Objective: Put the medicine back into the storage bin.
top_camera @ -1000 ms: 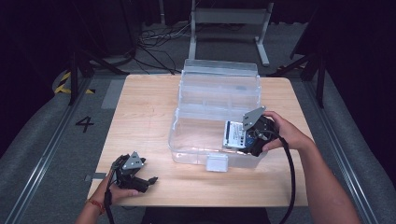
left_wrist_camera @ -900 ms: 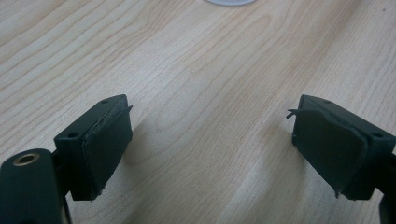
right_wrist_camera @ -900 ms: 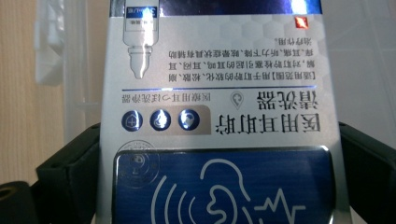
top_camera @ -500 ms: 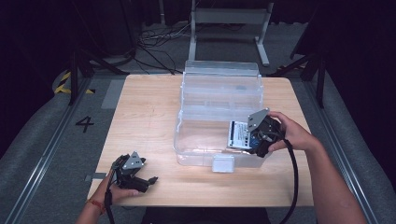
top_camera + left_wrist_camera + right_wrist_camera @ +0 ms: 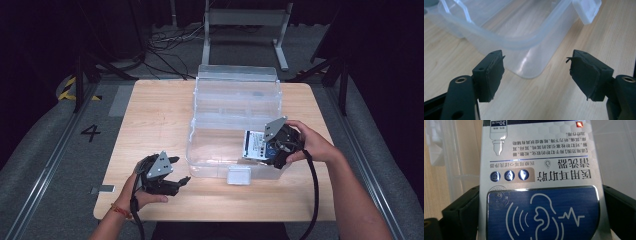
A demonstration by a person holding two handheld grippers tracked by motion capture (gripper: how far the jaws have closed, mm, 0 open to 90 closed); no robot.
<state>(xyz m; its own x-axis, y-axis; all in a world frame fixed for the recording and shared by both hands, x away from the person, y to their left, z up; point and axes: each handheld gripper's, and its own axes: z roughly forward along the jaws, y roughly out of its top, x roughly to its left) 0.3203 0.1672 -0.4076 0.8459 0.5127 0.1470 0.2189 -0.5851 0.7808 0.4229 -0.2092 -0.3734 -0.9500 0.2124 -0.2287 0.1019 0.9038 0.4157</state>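
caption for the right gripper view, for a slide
Right gripper clamps a blue-and-white ear-wash box, print upside down, over the clear plastic bin.

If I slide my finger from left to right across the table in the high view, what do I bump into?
Left tool with its jaws open → clear plastic box → white and blue carton → right tool clamping that carton, held by the person's hand.

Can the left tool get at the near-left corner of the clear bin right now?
Probably yes. The left tool is open, facing the clear bin corner, with bare table between them. The right tool holds the box at the far side.
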